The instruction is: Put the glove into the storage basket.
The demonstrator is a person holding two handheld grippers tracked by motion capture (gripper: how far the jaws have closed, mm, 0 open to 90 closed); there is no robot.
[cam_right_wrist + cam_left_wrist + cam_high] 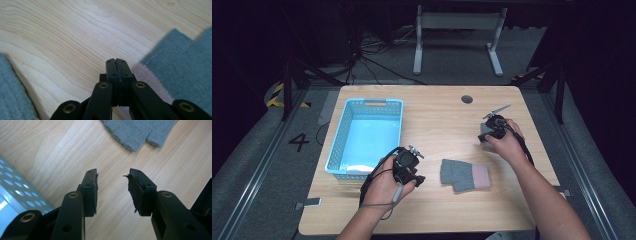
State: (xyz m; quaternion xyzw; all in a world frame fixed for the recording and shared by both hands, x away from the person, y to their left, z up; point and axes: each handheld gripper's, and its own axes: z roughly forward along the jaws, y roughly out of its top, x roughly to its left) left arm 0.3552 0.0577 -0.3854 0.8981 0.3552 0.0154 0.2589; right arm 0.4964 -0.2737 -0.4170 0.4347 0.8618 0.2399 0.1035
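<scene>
On wooden table (437, 115), left side: blue basket (367, 137), long side running near-to-far. Grey glove with pink cuff (464, 175) flat near table middle, toward near edge, right of basket, apart from it. Left gripper (411, 172) between basket and glove, near basket's near right corner, jaws spread over bare wood, holding nothing; glove just beyond its tips in left gripper view. Right gripper (488, 135) farther right, beyond glove, jaws pressed together, empty, over bare wood beside glove's pink cuff.
</scene>
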